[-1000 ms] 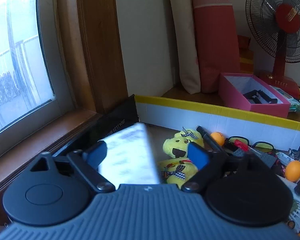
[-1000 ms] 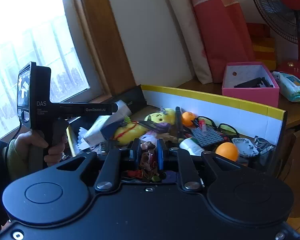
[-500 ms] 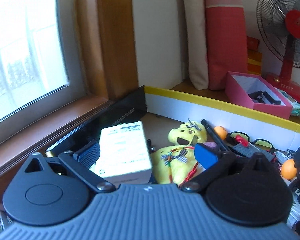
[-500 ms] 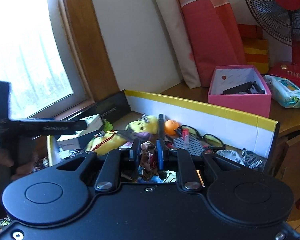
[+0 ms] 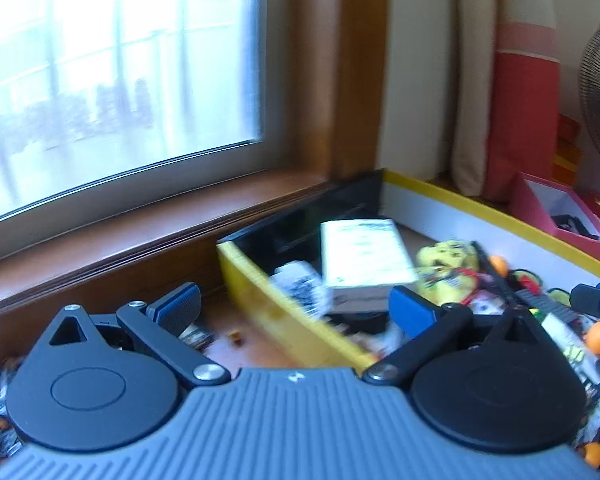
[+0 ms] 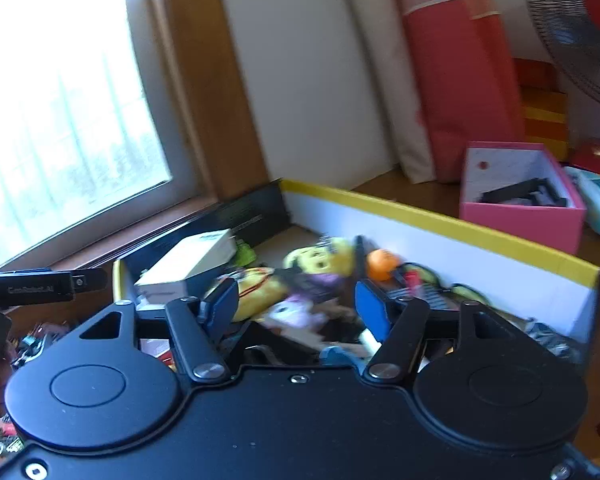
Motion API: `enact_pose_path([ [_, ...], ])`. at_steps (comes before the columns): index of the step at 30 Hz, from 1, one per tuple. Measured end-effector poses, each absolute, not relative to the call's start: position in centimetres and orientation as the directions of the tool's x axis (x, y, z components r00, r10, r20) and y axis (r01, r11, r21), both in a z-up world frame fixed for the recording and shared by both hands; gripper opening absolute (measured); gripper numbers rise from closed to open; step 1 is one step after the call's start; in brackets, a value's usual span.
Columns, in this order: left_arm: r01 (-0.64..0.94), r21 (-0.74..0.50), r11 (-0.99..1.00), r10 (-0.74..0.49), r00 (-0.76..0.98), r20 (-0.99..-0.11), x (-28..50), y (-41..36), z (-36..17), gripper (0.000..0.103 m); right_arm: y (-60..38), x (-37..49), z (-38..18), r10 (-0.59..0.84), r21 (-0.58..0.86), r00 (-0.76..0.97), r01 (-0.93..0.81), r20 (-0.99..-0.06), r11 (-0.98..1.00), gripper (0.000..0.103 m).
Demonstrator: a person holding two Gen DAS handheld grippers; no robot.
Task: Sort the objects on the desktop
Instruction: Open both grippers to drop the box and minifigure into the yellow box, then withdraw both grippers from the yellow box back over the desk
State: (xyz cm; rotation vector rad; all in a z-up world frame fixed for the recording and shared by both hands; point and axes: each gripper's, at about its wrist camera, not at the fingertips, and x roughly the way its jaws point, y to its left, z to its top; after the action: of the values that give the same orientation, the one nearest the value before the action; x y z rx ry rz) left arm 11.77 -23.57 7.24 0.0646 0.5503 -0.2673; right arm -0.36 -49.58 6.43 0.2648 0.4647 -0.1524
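I've got the big cardboard bin [image 6: 452,228] with the yellow rim filling both views, sitting on the tabletop [image 5: 228,344] under the window [image 5: 112,76], crammed with clutter. Behind it the red fan [image 6: 580,12] and the pink box [image 6: 520,216] stand on the wood. Inside the bin, the white carton [image 5: 362,254] lies flat near the black wall at the window end, just beside the yellow plush toy [image 5: 446,270]. My left tongs [image 5: 296,306] are spread fully wide with nothing between the blue pads, straddling the bin's near yellow wall. My right tongs [image 6: 296,306] are opening right now, pads clear of everything, over the small purple plush [image 6: 296,310]. An orange ball [image 6: 382,264] sits beyond, tiny against the white wall.
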Motion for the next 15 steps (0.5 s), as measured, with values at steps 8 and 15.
enact_pose_path([
  [8, 0.132, 0.019, 0.991, -0.100, 0.829, -0.550, 9.2, -14.8, 6.2, 0.103, -42.2, 1.2, 7.0, 0.025, 0.220, 0.892, 0.084, -0.450, 0.972, 0.069],
  [15, 0.003, 0.015, 1.000, 0.006, 0.815, -0.579, 6.7, -6.9, 4.8, 0.103, -34.7, 2.2, 6.7, 0.127, 0.215, 0.877, -0.028, -0.462, 0.976, 0.076],
])
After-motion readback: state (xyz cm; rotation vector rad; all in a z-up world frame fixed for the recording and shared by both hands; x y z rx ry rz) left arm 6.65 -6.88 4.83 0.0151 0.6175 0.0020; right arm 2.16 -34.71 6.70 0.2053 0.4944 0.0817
